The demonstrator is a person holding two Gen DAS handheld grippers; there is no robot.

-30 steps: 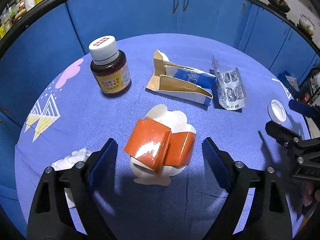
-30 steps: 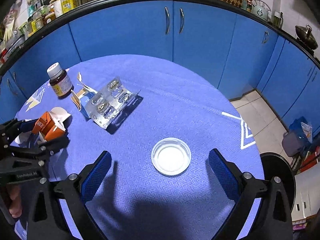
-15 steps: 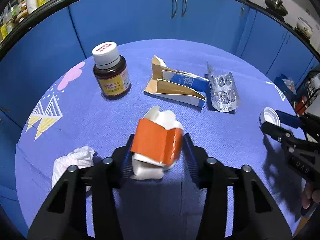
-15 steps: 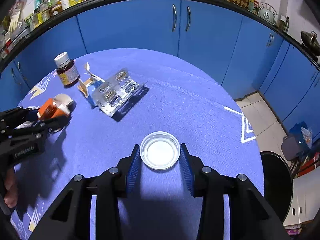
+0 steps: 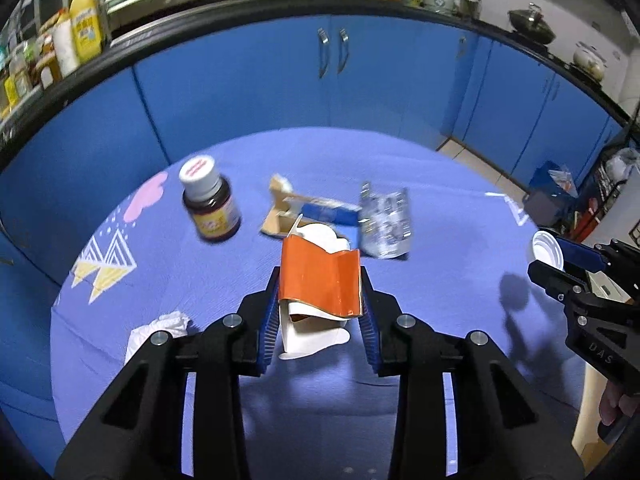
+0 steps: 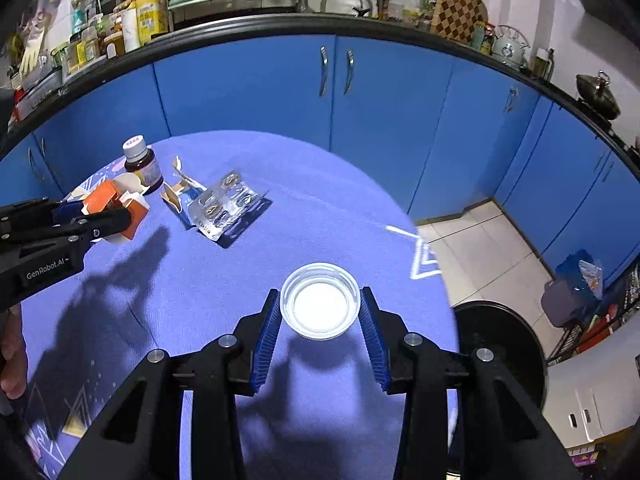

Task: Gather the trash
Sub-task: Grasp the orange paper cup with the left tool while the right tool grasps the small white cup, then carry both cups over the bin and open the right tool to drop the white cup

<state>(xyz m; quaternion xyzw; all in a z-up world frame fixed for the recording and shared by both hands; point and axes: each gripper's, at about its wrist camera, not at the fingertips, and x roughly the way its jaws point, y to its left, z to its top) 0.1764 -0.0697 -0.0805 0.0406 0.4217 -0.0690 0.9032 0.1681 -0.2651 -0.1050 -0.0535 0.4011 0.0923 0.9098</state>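
Between the left gripper's (image 5: 320,312) fingers sits a crushed orange carton (image 5: 318,284), squeezed at its sides and lifted clear of the blue desk (image 5: 440,248); those jaws have just been closing on it. On the other side the right gripper (image 6: 320,312) has its fingers clamped on the rim of a white lid (image 6: 319,301), also raised off the desk. Risk one, I judge: the carton is soft and already buckled, so it may fold further under the squeeze and slide out, dropping back among the bottle (image 5: 210,208), the torn box (image 5: 304,212) and the blister pack (image 5: 386,226). Risk two: the lid is held only across its thin round edge, so a quick swing or a tilt could pop it free. A black bin (image 6: 500,344) shows just past the desk edge in the right view; a careless reach there could knock the two grippers together. A crumpled tissue (image 5: 158,330) is untouched
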